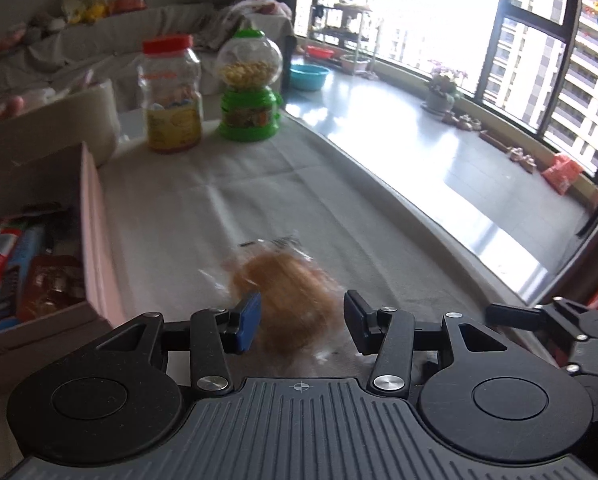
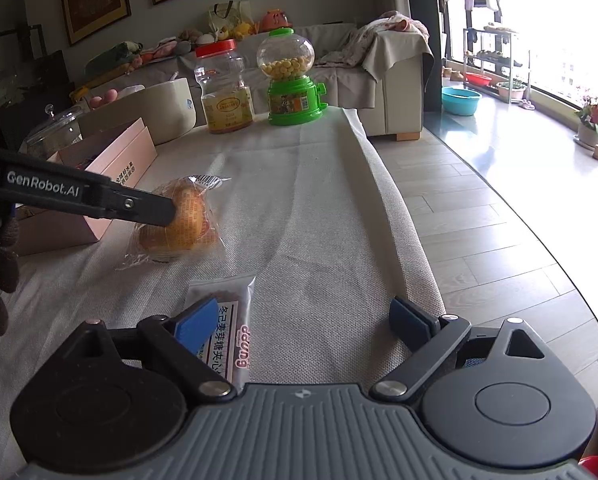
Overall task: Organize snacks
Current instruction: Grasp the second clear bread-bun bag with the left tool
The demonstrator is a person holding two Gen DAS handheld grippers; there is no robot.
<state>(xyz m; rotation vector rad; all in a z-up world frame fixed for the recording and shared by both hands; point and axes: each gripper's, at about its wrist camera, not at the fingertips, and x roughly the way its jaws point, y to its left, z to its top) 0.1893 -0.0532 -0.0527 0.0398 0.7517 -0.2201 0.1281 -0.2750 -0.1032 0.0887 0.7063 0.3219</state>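
My left gripper point(image 1: 301, 322) stood with its jaws apart around the wrapped bun point(image 1: 287, 300) on the table cloth point(image 1: 227, 184), beside the pink box point(image 1: 93, 236); whether the pads pressed it I couldn't tell. My right gripper point(image 2: 305, 326) gaped wide, empty, its left finger over the biscuit packet point(image 2: 229, 320).

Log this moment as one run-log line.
left gripper: open around wrapped bun | right gripper: open, empty | cookie packet: on table | box: open
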